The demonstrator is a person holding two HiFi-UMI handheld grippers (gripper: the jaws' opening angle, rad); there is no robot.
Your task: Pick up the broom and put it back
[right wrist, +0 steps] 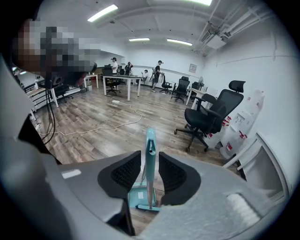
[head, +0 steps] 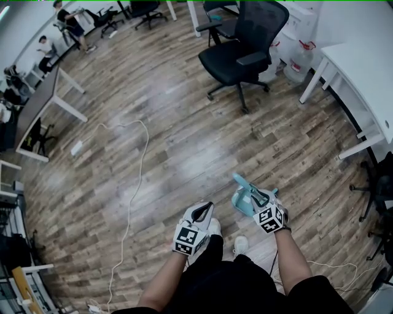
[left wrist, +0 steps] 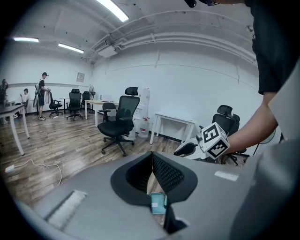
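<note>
Wood-plank office floor (head: 184, 135) bears broom (head: 247, 195), chair (head: 242, 52), cable (head: 138, 178).

Place: an open-plan office.
Seating: black swivel chairs (head: 232, 64) on castors.
Desks: long white tables (head: 362, 67), with people (right wrist: 114, 65) at the far ones.
Floor: wood-look planks (head: 184, 141) with a loose cable (head: 142, 159) lying across them.
Ceiling: strip lights (left wrist: 112, 10).
Supplies: big water jugs (head: 299, 61) by the wall.

Left tool (head: 202, 213): jaws closed together, angled slightly downward. Right tool (head: 259, 197): jaws apart, pitched steeply downward. Left forearm (head: 164, 281) and right forearm (head: 292, 257) bare, extended forward, near each other.
</note>
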